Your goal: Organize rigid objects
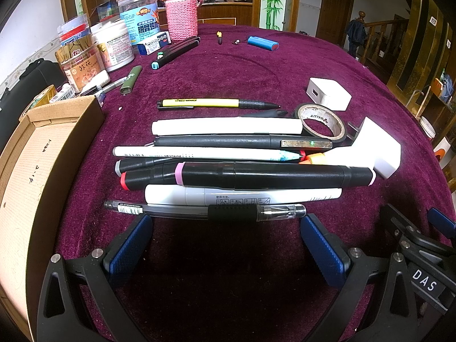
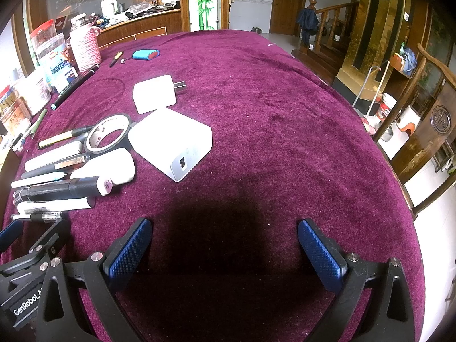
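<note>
A row of several pens and markers lies side by side on the purple cloth, with a clear gel pen (image 1: 205,210) nearest me, then a white marker (image 1: 242,195) and a black marker (image 1: 256,175). A yellow pen (image 1: 216,103) lies farther back. My left gripper (image 1: 226,239) is open and empty just in front of the gel pen. A roll of black tape (image 1: 322,122) and two white chargers (image 2: 171,145) (image 2: 154,93) lie to the right. My right gripper (image 2: 225,242) is open and empty over bare cloth, right of the pens.
An open cardboard box (image 1: 42,165) stands at the left. Jars and tubs (image 1: 114,45), a pink knitted bottle (image 1: 182,17), more markers (image 1: 176,51), a green lighter (image 1: 131,79) and a blue case (image 1: 262,42) sit at the back. The table edge and a wooden chair (image 2: 421,142) are at right.
</note>
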The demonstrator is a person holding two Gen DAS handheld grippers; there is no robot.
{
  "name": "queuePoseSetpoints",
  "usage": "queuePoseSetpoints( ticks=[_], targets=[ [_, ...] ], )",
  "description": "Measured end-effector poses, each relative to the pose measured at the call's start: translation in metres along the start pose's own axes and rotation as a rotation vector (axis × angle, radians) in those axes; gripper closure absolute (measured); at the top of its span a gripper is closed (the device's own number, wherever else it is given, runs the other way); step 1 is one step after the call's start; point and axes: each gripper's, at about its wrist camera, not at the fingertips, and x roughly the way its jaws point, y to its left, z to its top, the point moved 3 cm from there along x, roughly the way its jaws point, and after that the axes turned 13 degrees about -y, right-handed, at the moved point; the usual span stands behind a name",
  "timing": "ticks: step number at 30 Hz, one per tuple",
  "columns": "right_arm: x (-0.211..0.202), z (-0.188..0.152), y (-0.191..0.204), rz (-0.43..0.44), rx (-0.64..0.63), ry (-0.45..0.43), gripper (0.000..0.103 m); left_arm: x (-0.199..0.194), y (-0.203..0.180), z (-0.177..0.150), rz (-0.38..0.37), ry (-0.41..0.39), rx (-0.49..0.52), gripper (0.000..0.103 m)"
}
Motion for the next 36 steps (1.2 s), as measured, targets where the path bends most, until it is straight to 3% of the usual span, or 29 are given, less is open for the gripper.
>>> queuePoseSetpoints(
  ticks=[5,10,13,17,25,28,30,31,34,35,36],
  targets=[
    [0.000,-0.001,0.000,0.006,0.000,0.001,0.001,0.000,-0.001,0.001,-0.009,0.007,0.004,0.000],
    [-0.001,0.001,-0.003,0.087,-0.029,0.037,0.001,0.001,0.000,0.006,-0.139,0.127,0.102,0.001],
    [0.000,0.000,0.000,0.061,-0.037,0.067,0.001,0.001,0.002,0.003,-0.165,0.116,0.126,0.001],
    [0.000,-0.001,0.001,0.059,-0.042,0.064,0.001,-0.008,-0.001,-0.006,-0.144,0.052,0.139,0.000],
    [-0.008,-0.002,-0.002,0.030,-0.049,0.061,0.001,-0.013,0.003,-0.005,-0.148,0.057,0.106,0.000],
    [-0.035,0.005,-0.008,0.016,-0.034,-0.045,0.001,-0.030,0.023,0.000,-0.187,0.043,-0.003,0.000],
    [-0.057,0.015,-0.011,0.022,-0.026,-0.140,0.001,-0.046,0.036,0.008,-0.189,-0.012,-0.011,0.000],
    [-0.078,0.024,-0.012,0.035,-0.009,-0.243,0.001,-0.060,0.043,0.015,-0.185,-0.062,-0.006,0.000],
    [-0.108,0.040,-0.012,0.090,0.062,-0.437,0.001,-0.088,0.069,0.029,-0.193,-0.145,-0.034,0.000],
    [-0.105,0.043,-0.010,0.113,0.078,-0.426,0.001,-0.092,0.078,0.032,-0.204,-0.154,-0.053,0.000],
    [-0.089,0.048,-0.005,0.122,0.085,-0.345,0.001,-0.096,0.089,0.035,-0.220,-0.155,-0.080,0.000]
  ],
)
